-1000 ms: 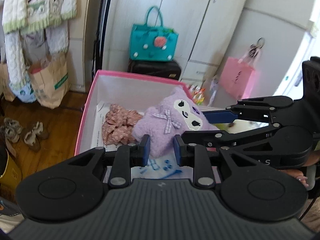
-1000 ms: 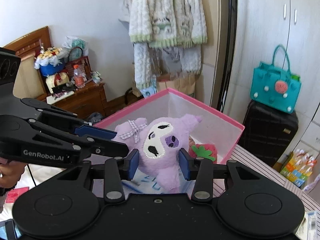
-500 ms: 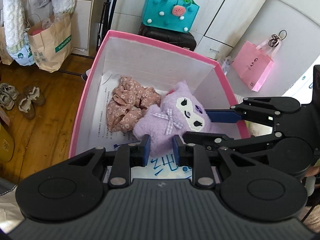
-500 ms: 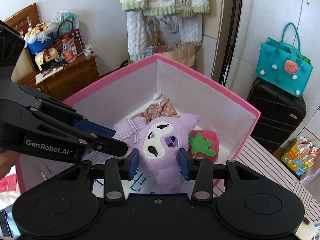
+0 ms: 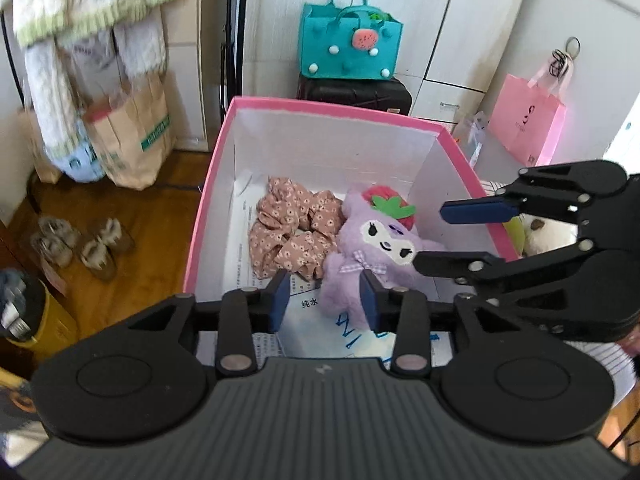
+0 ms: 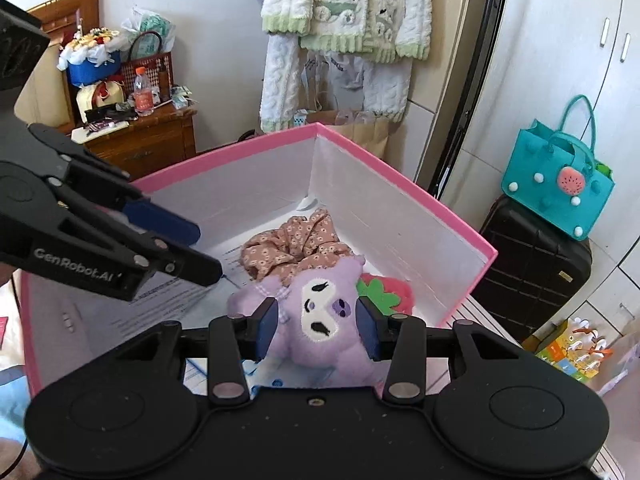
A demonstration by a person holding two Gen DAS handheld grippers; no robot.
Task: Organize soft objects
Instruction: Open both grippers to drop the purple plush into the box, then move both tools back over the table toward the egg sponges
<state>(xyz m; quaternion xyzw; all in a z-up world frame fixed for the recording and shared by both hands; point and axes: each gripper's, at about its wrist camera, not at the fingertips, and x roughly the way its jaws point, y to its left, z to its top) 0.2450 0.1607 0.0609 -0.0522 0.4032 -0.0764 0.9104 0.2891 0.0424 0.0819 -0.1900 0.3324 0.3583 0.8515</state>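
Pink-rimmed, white-lined storage box [image 5: 208, 200], frame centre: three soft items are contained — floral fabric scrunchie [image 5: 292, 228], red strawberry plush [image 5: 390, 204], purple cartoon-faced plush toy [image 6: 320, 320]. Right gripper [image 6: 318, 330] is closed on the purple toy. Left gripper [image 5: 324, 300], jaws just opened, holds nothing. Release remains; a white plush [image 5: 548, 232], mid-right outside the box, is judged unsorted.

Bright daylight, fisheye edges, left blur

- Left claw [image 5: 323, 299]: angled downward, jaws just opening, pads now parted and pressing on nothing.
- Right claw [image 6: 318, 330]: angled downward, jaws part closed, both pads pressed against an item between them.
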